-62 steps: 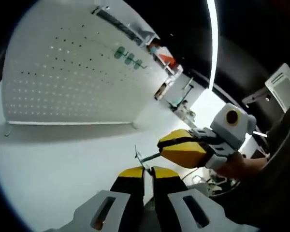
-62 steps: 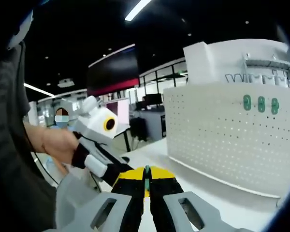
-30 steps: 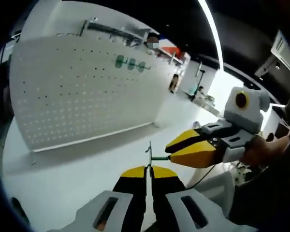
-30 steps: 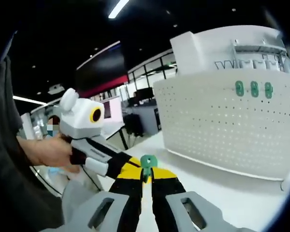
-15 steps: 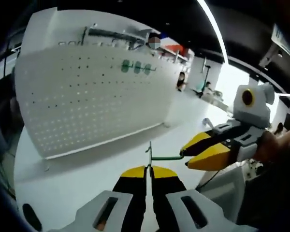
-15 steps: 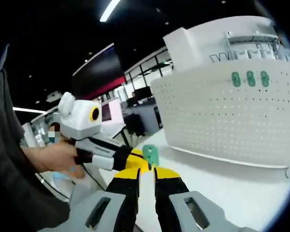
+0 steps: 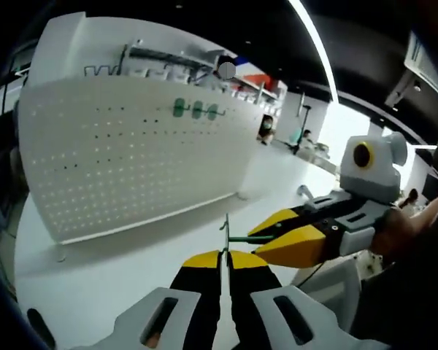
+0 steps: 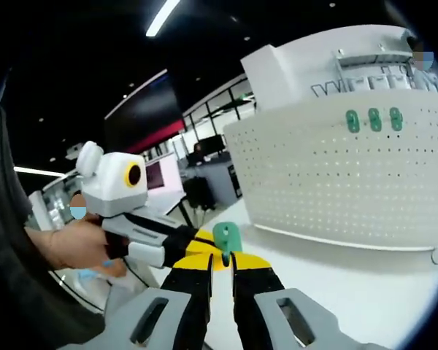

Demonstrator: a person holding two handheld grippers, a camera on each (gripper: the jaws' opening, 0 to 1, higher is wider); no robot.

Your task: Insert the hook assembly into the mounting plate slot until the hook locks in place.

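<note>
My left gripper [image 7: 223, 252] is shut on a small green mounting plate [image 7: 224, 232], seen edge-on above its tips. The plate's flat face [image 8: 226, 236] shows in the right gripper view, with the left gripper [image 8: 202, 243] reaching in from the left in a person's hand. A thin green hook rod [image 7: 241, 238] runs from the plate toward my right gripper [image 7: 254, 242]. That gripper's yellow jaws stand slightly apart on either side of the rod. In its own view the right gripper [image 8: 220, 260] shows a narrow gap just below the plate.
A white pegboard [image 7: 124, 160] stands upright on the white table [image 7: 117, 270], with three green plates [image 7: 196, 110] mounted near its top; the pegboard [image 8: 336, 189] and plates [image 8: 374, 119] also show at right. Wire racks sit above it. An office lies behind.
The right gripper has slid forward along the rod, closer to the plate, after loosening its hold about half a second ago. Both views shifted slightly with the hands.
</note>
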